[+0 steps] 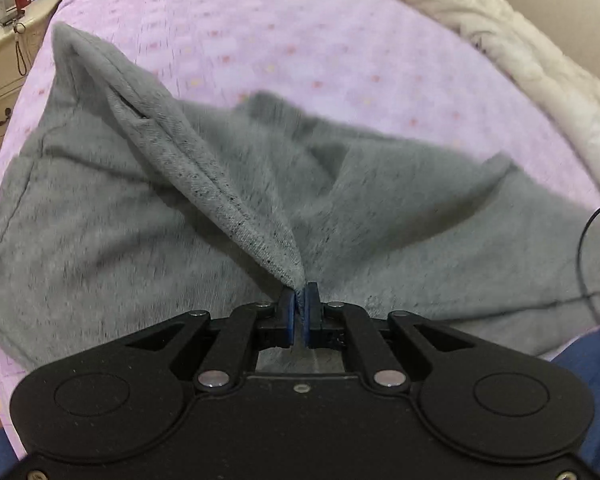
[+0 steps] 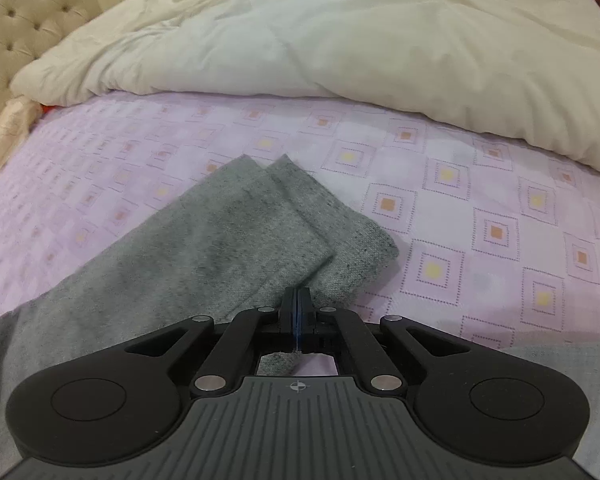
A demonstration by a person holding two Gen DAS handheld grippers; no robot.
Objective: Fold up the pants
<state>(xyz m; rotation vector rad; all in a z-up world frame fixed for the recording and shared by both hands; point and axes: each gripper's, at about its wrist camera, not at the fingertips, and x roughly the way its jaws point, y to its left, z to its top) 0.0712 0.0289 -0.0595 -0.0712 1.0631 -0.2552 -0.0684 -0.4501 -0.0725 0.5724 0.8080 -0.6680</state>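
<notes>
Left wrist view is showing us the grey pants (image 1: 140,208) lying spread across the pink bedsheet (image 1: 300,48), with their long axis running roughly from the left of the picture toward the right. We are seeing one band of the fabric pulled up into a taut ridge that is climbing from our left gripper (image 1: 300,300) toward the upper left, ending in a raised corner near the sheet's edge. We are clamping that ridge's lower tip between the blue pads (image 1: 287,312), which are standing almost together with only the thin cloth between them. The rest of the garment is sagging away on both sides of the pinch, blurred on the right.

Right wrist view is giving us the leg ends of the pants (image 2: 260,232), two cuffs lying flat and overlapped, pointing away from us and slightly to the right, their long axis running from lower left to upper right. Our right gripper (image 2: 298,304) is sitting over the near edge of the lower cuff, jaws pressed fully together; whether any fabric is caught between the fingers (image 2: 288,308) we cannot tell, since the pads are hiding the seam.

Farther out, we are seeing a cream duvet (image 2: 340,40) bunched along the far side of the bed, a tufted headboard (image 2: 16,20), and a cream bedside cabinet (image 1: 0,72) at the far left
</notes>
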